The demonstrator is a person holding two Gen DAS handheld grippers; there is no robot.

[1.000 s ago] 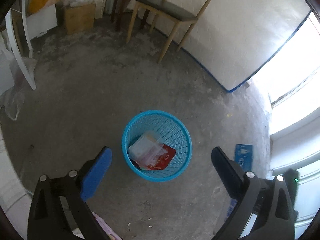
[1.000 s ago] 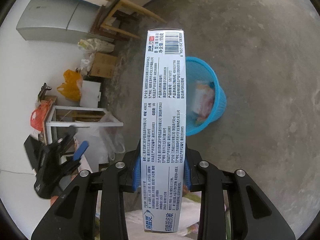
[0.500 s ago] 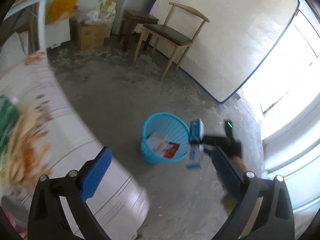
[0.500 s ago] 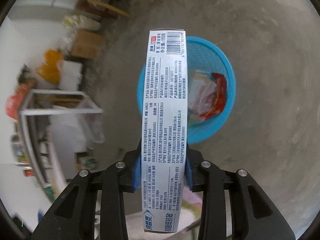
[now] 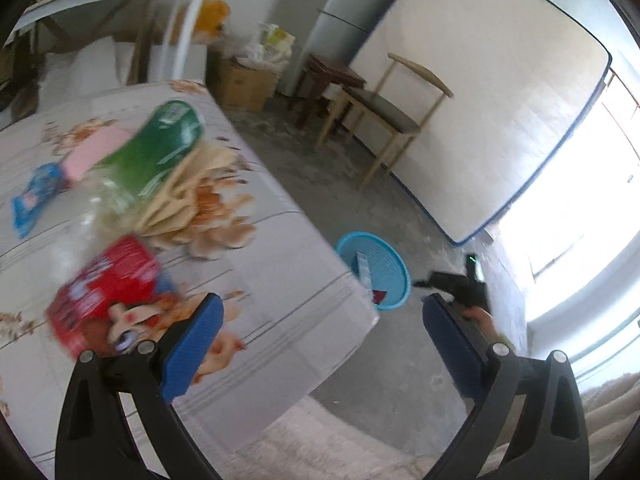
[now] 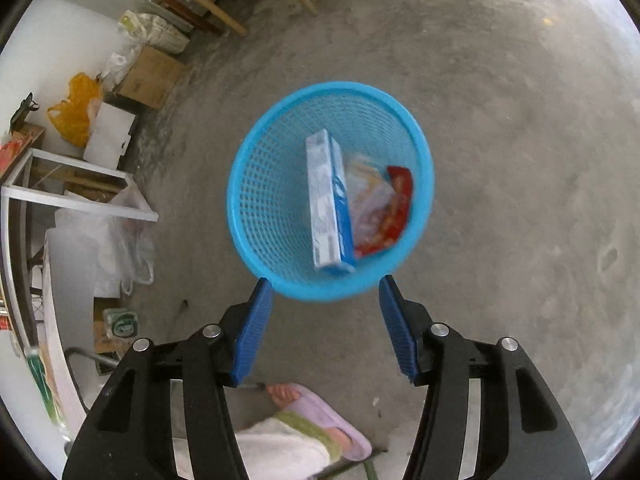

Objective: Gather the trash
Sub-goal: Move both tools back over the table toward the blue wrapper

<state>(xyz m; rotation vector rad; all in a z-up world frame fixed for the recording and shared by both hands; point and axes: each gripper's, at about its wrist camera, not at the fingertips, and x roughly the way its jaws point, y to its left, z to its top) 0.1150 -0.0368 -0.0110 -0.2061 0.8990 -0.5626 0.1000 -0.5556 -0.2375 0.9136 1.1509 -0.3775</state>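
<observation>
Left wrist view: blurred wrappers (image 5: 108, 196) on table (image 5: 280, 320) (labels unreadable), basket (image 5: 390, 276) half hidden.

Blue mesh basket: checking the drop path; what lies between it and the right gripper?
Nothing: bare concrete floor, seen in the right wrist view.

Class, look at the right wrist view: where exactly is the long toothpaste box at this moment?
The toothpaste box lies inside the blue mesh basket on the concrete floor, left of the red and clear wrappers, just beyond the opening, empty right tool.
</observation>
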